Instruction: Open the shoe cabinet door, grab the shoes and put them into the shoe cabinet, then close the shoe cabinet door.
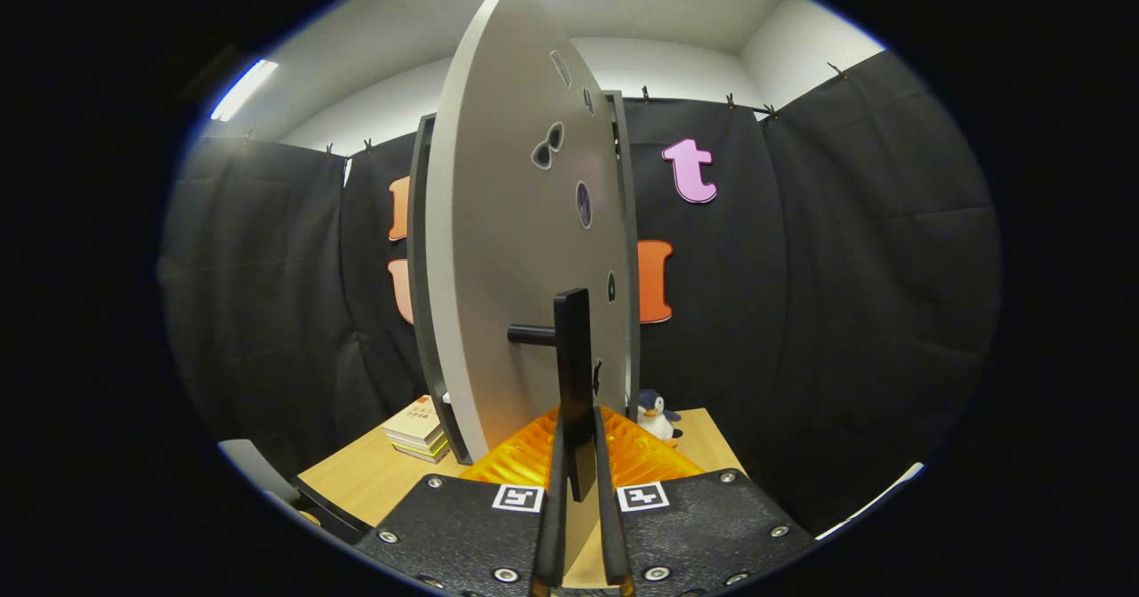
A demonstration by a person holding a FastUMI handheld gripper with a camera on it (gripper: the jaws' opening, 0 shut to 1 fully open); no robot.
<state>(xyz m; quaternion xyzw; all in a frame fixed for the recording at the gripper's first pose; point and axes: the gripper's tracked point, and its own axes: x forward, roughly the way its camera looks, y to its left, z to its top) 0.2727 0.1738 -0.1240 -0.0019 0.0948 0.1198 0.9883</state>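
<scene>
The shoe cabinet's pale grey door [507, 223], pierced with small cut-out holes, stands swung out toward me and I see it almost edge-on. Its black upright bar handle [572, 348] sticks out on a short black peg. My gripper [578, 428] is shut on the lower part of that handle, one finger pressed on each side. The cabinet's dark frame [418, 268] rises behind the door on both sides. The inside of the cabinet is hidden by the door.
The cabinet stands on a light wooden table [374, 481]. A short stack of books [416, 428] lies to the left of the cabinet. A small penguin toy [656, 415] sits to its right. Black cloth walls close in all around.
</scene>
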